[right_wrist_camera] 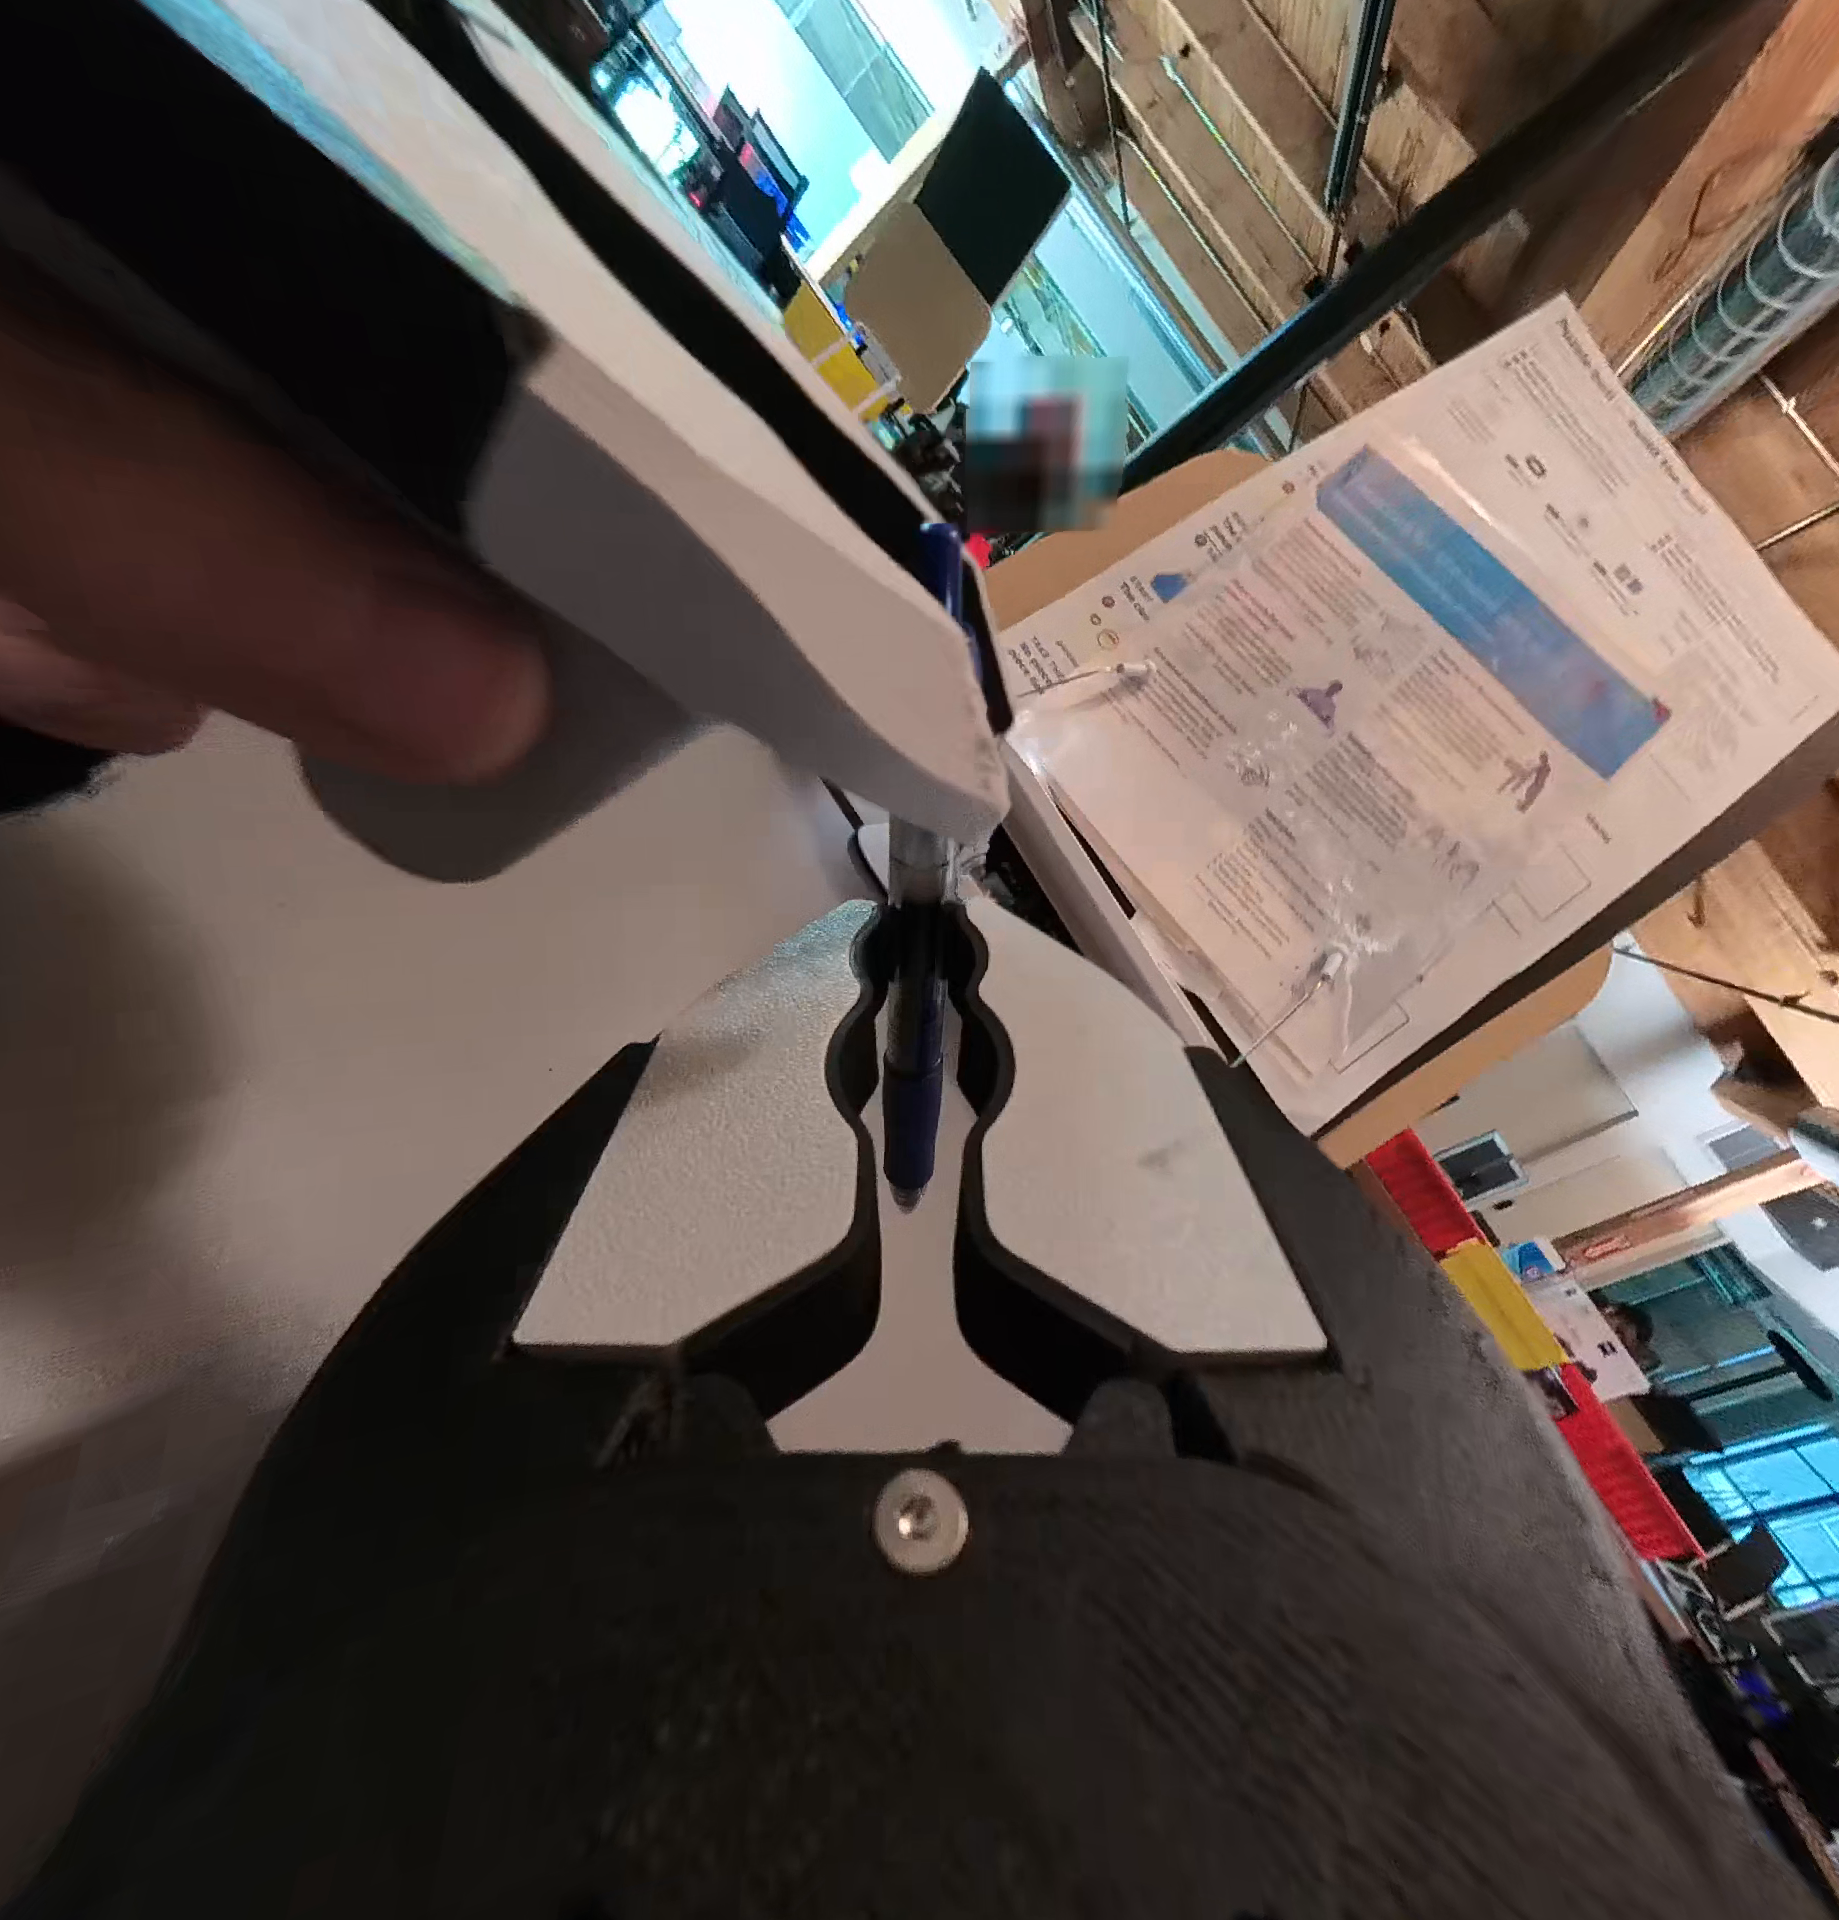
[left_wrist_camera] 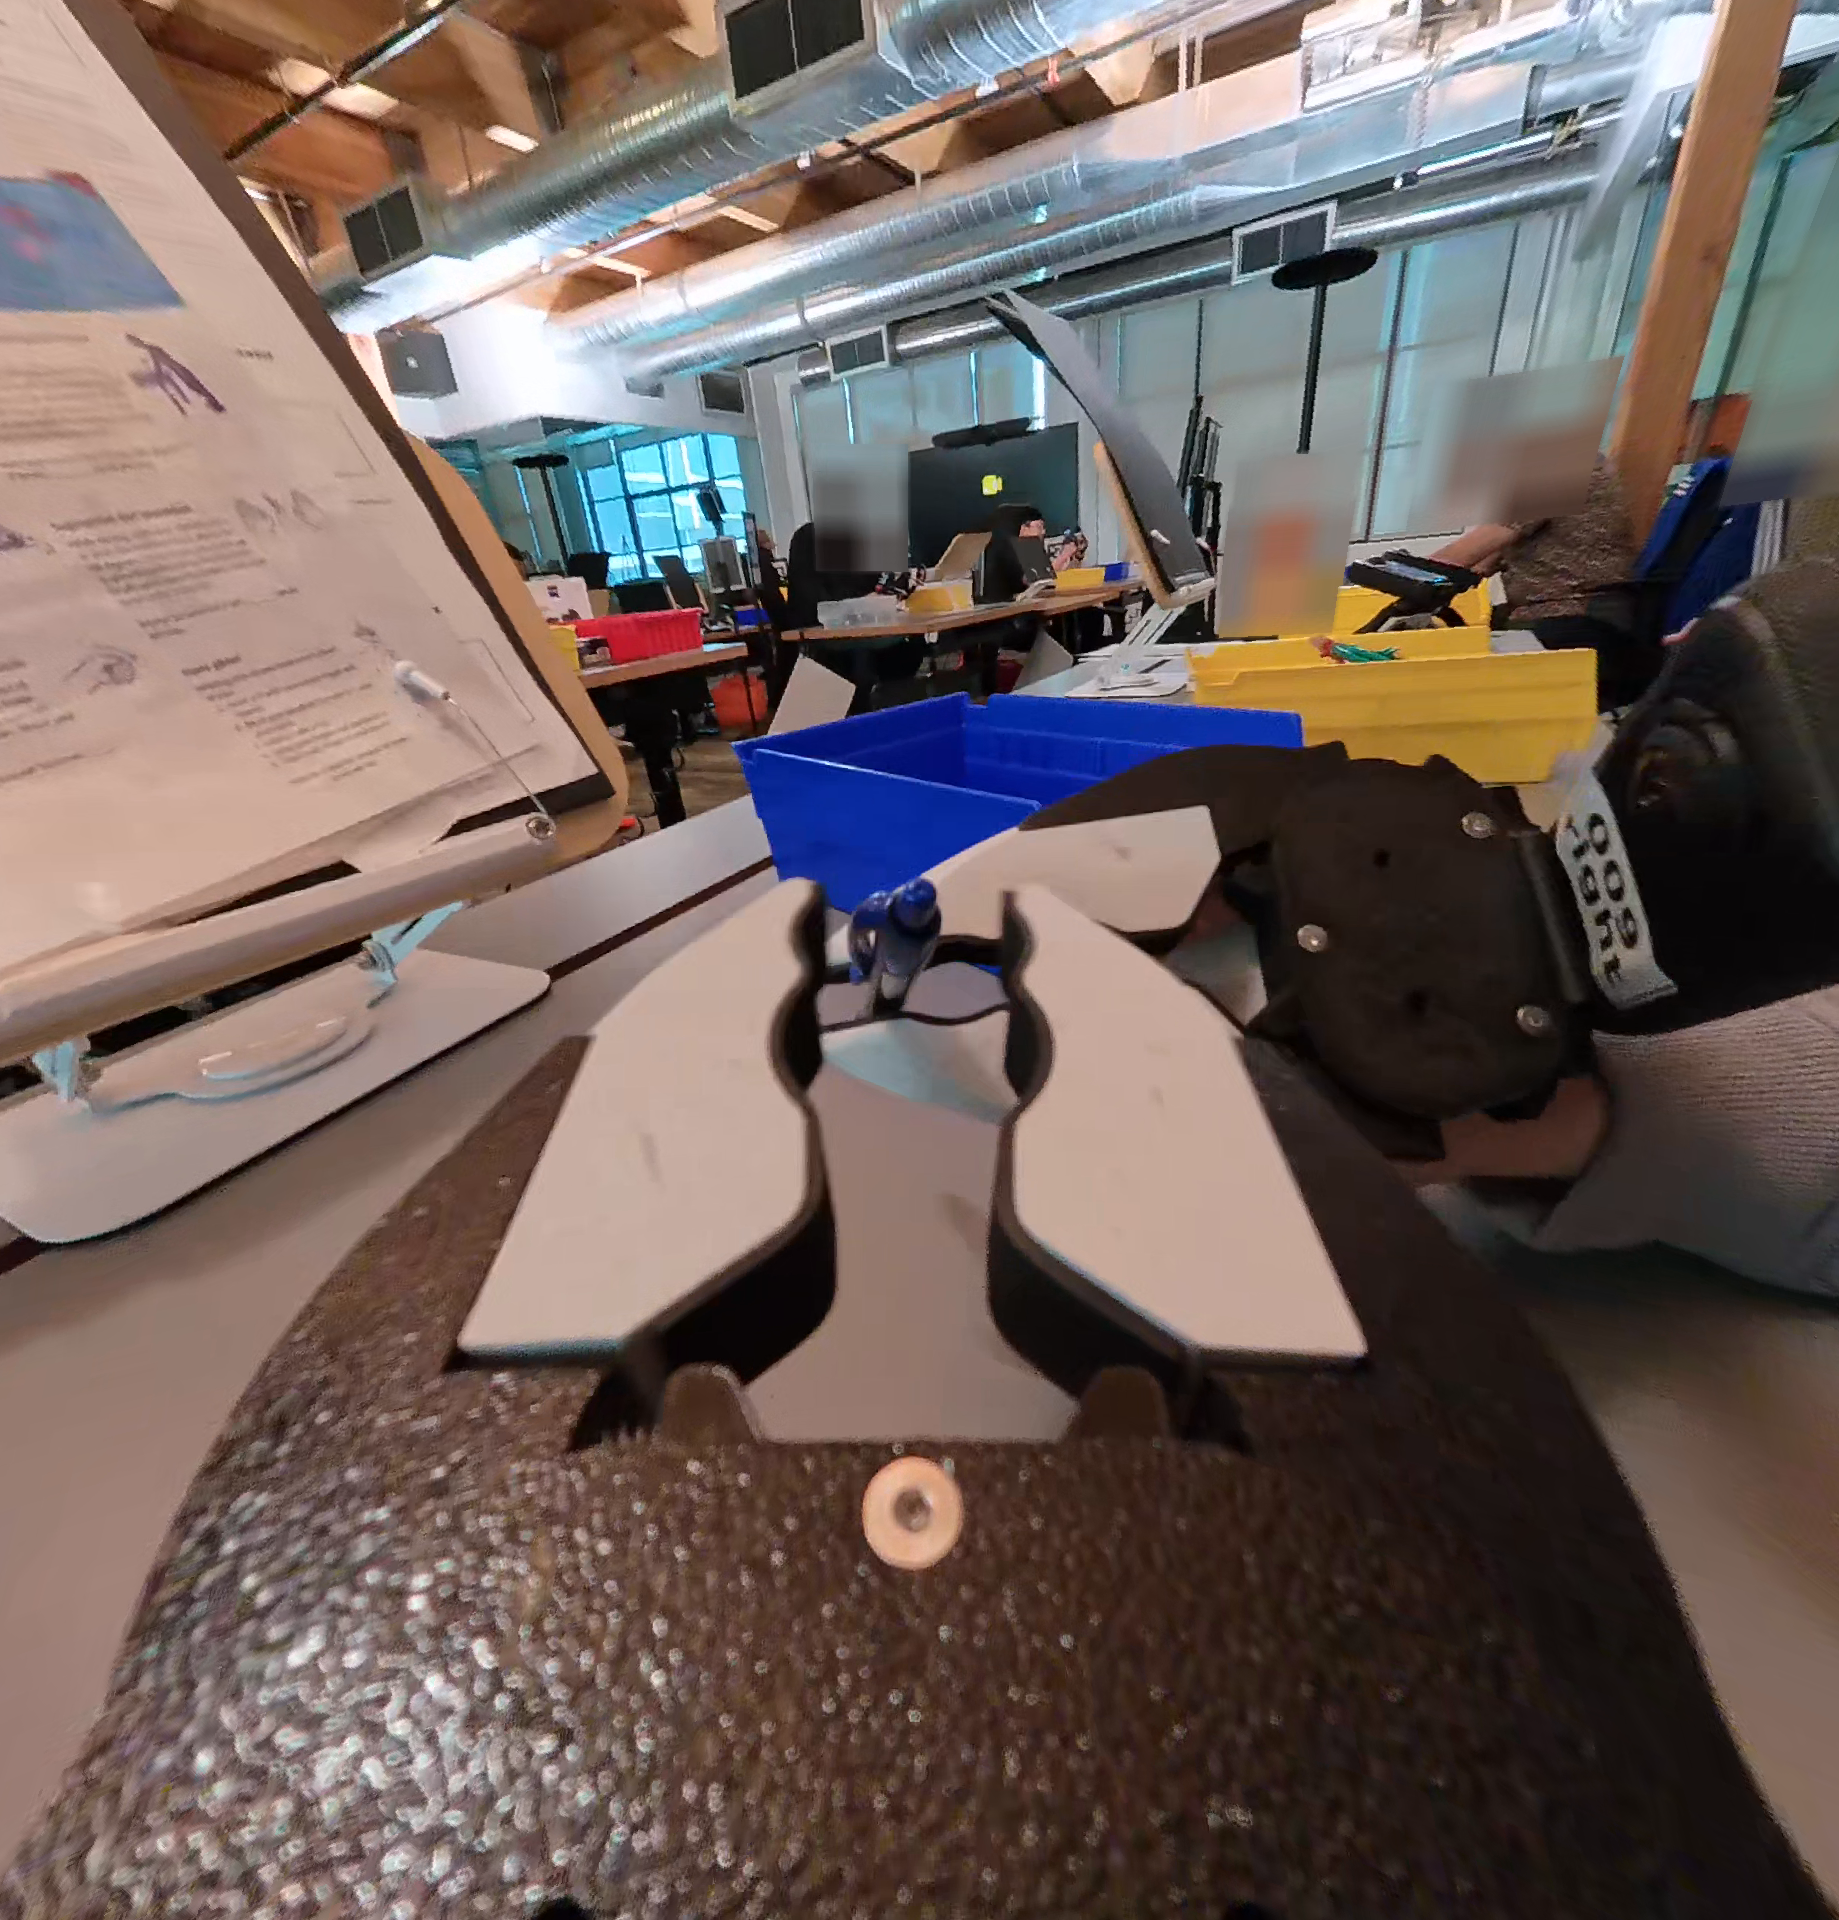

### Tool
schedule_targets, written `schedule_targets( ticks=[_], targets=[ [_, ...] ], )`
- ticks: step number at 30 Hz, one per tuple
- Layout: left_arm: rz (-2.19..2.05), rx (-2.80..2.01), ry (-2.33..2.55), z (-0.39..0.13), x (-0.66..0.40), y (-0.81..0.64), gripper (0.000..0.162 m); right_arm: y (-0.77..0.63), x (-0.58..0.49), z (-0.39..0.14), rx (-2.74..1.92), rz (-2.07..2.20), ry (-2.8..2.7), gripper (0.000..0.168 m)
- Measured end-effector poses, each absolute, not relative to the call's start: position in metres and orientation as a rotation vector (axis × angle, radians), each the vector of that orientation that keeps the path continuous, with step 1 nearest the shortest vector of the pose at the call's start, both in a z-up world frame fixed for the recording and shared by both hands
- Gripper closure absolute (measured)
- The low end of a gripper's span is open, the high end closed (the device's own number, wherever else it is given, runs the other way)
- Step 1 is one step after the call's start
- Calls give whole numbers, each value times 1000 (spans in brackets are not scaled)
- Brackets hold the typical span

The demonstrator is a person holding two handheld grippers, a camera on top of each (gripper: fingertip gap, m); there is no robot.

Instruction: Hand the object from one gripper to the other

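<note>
While the right gripper (right_wrist_camera: 920, 997) pinched the blue pen (right_wrist_camera: 915, 1081) between its fingers, the left gripper (left_wrist_camera: 910, 935) held its fingers spread around the pen's upper end, above the table (left_wrist_camera: 167, 1403).

right gripper (right_wrist_camera: 920, 997) is clamped on a blue pen (right_wrist_camera: 913, 1091), tip pointing back twd the camera, barrel lengthwise btwn the two fingers. left gripper (right_wrist_camera: 982, 727) comes in from upper left, its white finger (right_wrist_camera: 749, 623) crossing the pen's far end; grip there can't be told. laminated sheet (right_wrist_camera: 1414, 727) on a stand at right, over the desk (right_wrist_camera: 479, 935).
</note>
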State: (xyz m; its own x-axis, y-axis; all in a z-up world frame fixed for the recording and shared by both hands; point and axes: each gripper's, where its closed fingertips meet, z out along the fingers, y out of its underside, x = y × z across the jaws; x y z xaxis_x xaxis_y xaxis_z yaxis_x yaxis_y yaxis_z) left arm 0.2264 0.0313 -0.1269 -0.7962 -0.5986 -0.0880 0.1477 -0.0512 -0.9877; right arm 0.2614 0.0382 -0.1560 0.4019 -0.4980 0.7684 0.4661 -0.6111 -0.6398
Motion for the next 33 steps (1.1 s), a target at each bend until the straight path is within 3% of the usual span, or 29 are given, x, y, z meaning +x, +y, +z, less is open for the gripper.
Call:
schedule_targets(
  ticks=[1, 4, 8, 11, 16, 21, 27, 30, 33],
  targets=[
    [-1899, -491, 1719, -128, 227, 32, 143, 40, 260, -156, -1765, -1349, 24, 158],
    [-1919, -503, 1758, -129, 229, 35, 145, 42, 258, -159, -1769, -1273, 3, 158],
    [-2102, -464, 1758, -119, 224, 45, 147, 48, 248, -178, -1828, -927, -16, 120],
    [-2255, -366, 1713, -106, 217, 61, 147, 44, 247, -192, -1888, -697, 46, 113],
    [-2472, -228, 1635, -92, 206, 83, 147, 58, 206, -172, -1707, -181, 58, 129],
    [-2609, -131, 1614, -84, 192, 86, 147, 60, 194, -164, -1645, -18, 59, 156],
    [-2513, -384, 1511, -84, 218, 94, 148, 56, 218, -155, -1625, -365, 83, 158],
    [-2310, -593, 1609, -108, 242, 87, 127, 41, 246, -148, -1593, -678, 187, 157],
    [-2278, -699, 1715, -123, 243, 67, 124, 38, 251, -149, -1620, -859, 162, 157]
  ],
)
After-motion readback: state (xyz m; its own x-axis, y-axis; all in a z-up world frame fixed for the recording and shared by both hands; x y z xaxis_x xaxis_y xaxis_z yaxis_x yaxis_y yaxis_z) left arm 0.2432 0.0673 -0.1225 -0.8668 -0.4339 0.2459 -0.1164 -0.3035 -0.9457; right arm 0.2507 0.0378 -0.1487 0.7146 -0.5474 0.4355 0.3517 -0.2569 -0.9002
